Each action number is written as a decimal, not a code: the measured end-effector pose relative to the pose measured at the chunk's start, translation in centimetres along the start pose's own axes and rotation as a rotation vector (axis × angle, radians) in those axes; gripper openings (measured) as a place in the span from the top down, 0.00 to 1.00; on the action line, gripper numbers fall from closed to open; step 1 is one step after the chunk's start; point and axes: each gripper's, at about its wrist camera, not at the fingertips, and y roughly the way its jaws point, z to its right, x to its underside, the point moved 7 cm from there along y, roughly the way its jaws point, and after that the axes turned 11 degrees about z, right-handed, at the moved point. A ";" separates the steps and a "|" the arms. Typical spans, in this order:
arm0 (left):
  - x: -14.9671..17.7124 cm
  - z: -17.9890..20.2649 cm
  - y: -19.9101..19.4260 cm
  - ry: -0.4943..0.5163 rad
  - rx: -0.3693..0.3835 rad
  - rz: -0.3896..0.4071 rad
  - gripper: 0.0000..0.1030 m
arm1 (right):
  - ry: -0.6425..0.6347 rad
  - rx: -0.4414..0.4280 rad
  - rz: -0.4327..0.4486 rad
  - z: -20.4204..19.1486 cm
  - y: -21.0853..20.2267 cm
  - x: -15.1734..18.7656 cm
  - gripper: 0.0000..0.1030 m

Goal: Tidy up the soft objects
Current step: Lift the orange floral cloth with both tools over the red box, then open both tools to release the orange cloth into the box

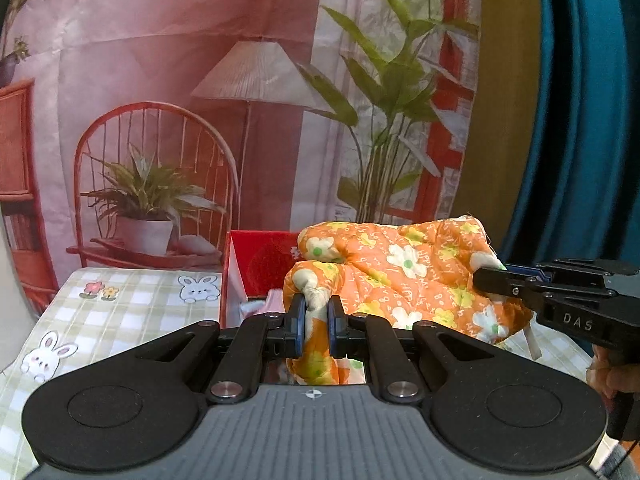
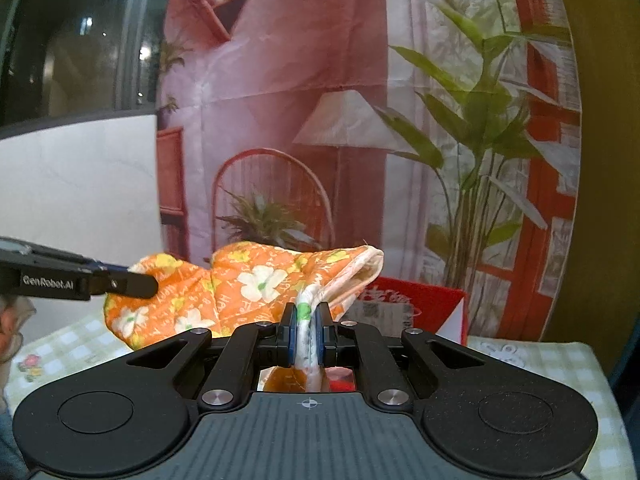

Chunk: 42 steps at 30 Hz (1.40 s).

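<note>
An orange quilted cloth with white and yellow flowers (image 1: 404, 268) hangs lifted above the table, stretched between both grippers. My left gripper (image 1: 317, 320) is shut on one bunched corner of it, with fabric squeezed between the blue pads. In the left wrist view the right gripper (image 1: 486, 280) comes in from the right and pinches the cloth's other end. In the right wrist view my right gripper (image 2: 306, 328) is shut on the white-edged hem of the same orange cloth (image 2: 248, 284). The left gripper (image 2: 138, 282) enters there from the left, gripping the far corner.
A red open box (image 1: 256, 264) stands behind the cloth, seen also as the red box (image 2: 424, 304) at the right. The table wears a green checked cover with bunnies (image 1: 120, 312). A printed backdrop of a chair, lamp and plants (image 1: 248, 120) hangs behind. A hand (image 1: 612, 376) holds the right gripper.
</note>
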 end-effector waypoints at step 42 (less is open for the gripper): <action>-0.4 -2.2 10.7 -0.013 -0.115 -0.163 0.41 | -0.054 0.208 -0.177 6.1 11.7 2.4 0.73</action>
